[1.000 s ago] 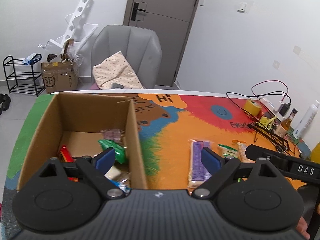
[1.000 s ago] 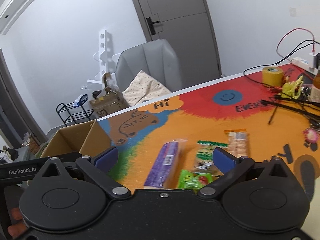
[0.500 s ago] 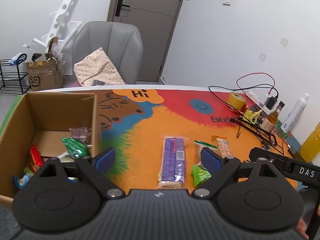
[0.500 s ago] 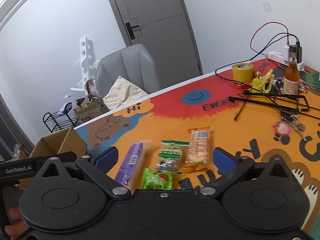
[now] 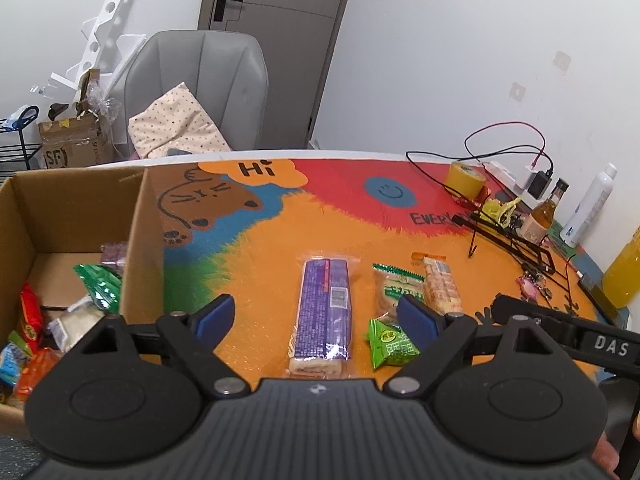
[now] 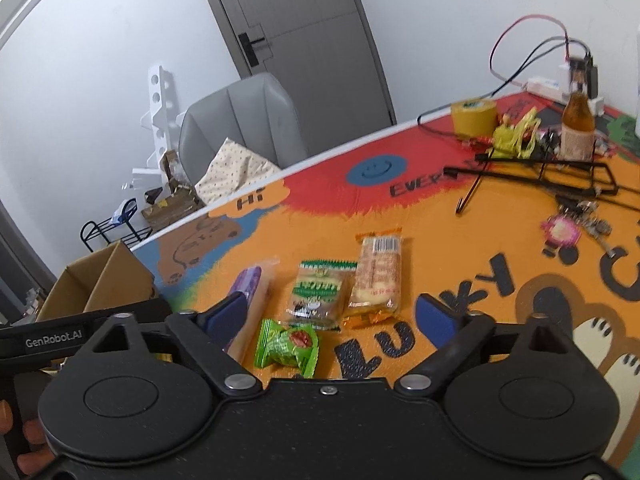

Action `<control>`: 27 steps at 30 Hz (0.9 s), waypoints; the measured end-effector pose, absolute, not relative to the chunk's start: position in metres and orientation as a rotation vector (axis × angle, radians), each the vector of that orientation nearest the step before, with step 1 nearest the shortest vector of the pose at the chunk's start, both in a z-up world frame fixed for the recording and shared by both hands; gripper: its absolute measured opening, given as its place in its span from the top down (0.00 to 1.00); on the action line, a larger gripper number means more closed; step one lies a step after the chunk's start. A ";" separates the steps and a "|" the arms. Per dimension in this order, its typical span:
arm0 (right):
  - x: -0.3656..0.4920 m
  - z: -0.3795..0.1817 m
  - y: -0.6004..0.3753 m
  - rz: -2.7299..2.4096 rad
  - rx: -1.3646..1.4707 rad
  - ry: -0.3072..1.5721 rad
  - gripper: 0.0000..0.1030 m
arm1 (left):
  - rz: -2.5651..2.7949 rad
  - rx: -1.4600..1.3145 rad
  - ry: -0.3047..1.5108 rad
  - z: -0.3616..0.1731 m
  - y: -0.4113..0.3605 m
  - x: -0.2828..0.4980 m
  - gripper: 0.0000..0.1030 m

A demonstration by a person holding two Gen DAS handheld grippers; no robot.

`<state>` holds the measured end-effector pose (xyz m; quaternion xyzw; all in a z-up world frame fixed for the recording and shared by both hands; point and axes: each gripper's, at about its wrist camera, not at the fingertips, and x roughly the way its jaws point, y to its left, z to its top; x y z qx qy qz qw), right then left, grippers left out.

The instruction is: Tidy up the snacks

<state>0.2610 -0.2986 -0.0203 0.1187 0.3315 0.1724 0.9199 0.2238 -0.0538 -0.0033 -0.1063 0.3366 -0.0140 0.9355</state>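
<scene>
Four wrapped snacks lie in a loose group on the colourful printed mat (image 5: 256, 264), none inside the cardboard box (image 5: 136, 240) at its left edge. Nearest is a crinkly green packet (image 6: 288, 346), with a long purple bar (image 5: 324, 300) in clear film just left of it. Behind sit a green-topped biscuit pack (image 6: 318, 294) and an orange-edged cracker pack (image 6: 376, 276), side by side. The left gripper (image 5: 316, 316) and right gripper (image 6: 338, 316) both hover spread wide, holding nothing. The box holds glossy red and green wrappers. Toward the far right corner stand a black wire frame (image 6: 544, 170), a yellow tape roll (image 6: 474, 116) and a glass bottle (image 6: 576, 128).
</scene>
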 end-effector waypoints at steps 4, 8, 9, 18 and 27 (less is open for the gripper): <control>0.268 -0.033 -0.292 0.379 0.252 0.726 0.29 | -0.040 -0.209 0.705 -0.011 -0.059 0.229 0.27; 0.274 -0.042 -0.284 0.403 0.258 0.761 0.33 | -0.052 -0.205 0.730 -0.021 -0.063 0.236 0.37; 0.275 -0.044 -0.281 0.409 0.257 0.768 0.33 | -0.054 -0.204 0.736 -0.024 -0.063 0.238 0.38; 0.286 -0.063 -0.270 0.438 0.253 0.828 0.44 | -0.047 -0.213 0.775 -0.045 -0.064 0.251 0.43; 0.290 -0.068 -0.268 0.457 0.249 0.848 0.50 | -0.050 -0.225 0.822 -0.070 -0.067 0.267 0.45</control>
